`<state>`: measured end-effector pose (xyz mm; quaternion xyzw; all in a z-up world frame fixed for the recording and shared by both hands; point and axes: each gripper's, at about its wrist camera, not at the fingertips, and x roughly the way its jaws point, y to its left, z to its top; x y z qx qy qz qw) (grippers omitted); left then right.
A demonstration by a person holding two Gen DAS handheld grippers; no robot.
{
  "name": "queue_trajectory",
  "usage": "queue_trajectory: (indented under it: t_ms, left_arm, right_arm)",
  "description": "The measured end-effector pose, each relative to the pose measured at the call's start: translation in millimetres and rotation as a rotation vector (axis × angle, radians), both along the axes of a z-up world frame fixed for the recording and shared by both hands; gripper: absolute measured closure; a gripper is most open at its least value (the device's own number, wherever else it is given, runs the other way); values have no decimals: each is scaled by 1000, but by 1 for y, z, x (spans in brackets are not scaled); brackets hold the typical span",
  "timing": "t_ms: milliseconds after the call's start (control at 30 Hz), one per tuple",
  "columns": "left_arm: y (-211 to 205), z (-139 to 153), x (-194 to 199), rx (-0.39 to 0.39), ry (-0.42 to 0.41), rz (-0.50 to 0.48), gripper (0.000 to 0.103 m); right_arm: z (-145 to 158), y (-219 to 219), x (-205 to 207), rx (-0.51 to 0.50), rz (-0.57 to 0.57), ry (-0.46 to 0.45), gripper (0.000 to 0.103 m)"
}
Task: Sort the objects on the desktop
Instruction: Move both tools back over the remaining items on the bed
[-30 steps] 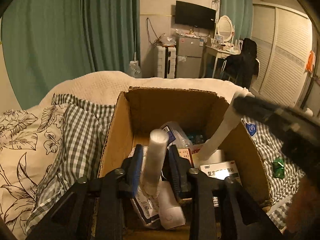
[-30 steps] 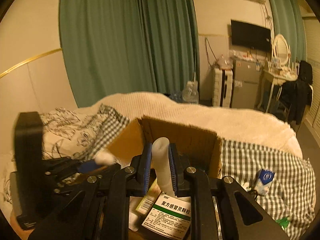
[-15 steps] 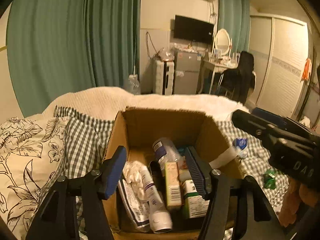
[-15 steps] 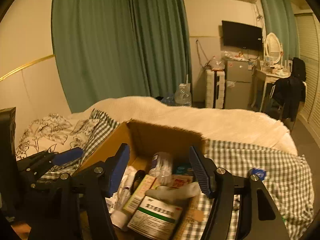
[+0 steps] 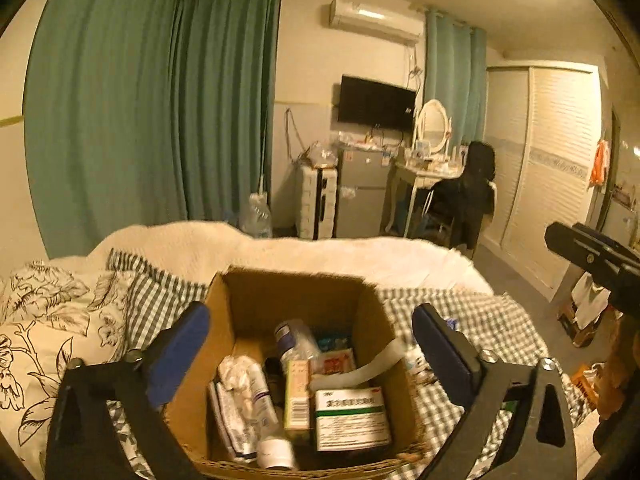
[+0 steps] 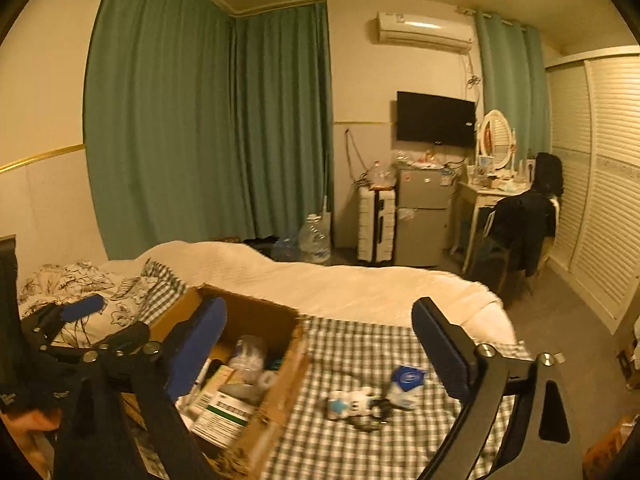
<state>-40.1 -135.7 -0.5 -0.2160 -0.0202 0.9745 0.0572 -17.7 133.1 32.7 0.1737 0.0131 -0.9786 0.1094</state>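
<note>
the cardboard box [image 5: 256, 300] sits on the bed's green checked cover [image 6: 352, 432] and serves as the landmark here. the left gripper [image 5: 310, 350] hovers over the box with its blue-padded fingers [image 5: 182, 346] spread wide to either side of the opening, released and holding nothing. inside the box lie a white and green medicine carton [image 5: 350, 418] at the near right corner, a narrow upright packet [image 5: 297, 394] just left of it, a white tube [image 5: 256, 388] further left beside a flat pouch [image 5: 226, 412], and a clear bottle with a dark cap [image 5: 294, 338] toward the far wall. a pale strip [image 5: 376, 362] leans against the box's right wall.

the right gripper [image 6: 318, 354] is to the right of the box, its fingers [image 6: 442, 350] likewise wide apart and empty. on the checked cover right of the box, apart from it, lie a small white and blue toy figure [image 6: 348, 398] and, just beside that, a blue and white packet [image 6: 406, 380] with some dark small bits between and below them, too blurred to name. left of the box is a floral pillow [image 5: 44, 332]; beyond it a white blanket [image 6: 340, 284] covers the bed.
</note>
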Motion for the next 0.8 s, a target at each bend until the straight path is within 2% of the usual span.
queue_trajectory:
  t_ms: [67,200,367,567,633,800]
  left_arm:
    - [7,3,4,14,8,-10,0]
    - [27,6,7,38,20,-44,0]
    - [59,0,3,8,6,-84,0]
    - [99,-15,-2,21,-16,-155,0]
    - [111,-24,-9,19,-60,-146,0]
    - [143,-49,-17,46,-99,-145,0]
  right_arm:
    - [5,13,7,5,-27,15,1]
    - [7,40,16,9,-64,17,0]
    - [-2,79,19,23,-144,4,0]
    - [-31,119,18,30,-200,-47,0]
    - [-46,127,18,42,-221,-69,0]
    - [-86,139,14,88,-258,-129,0]
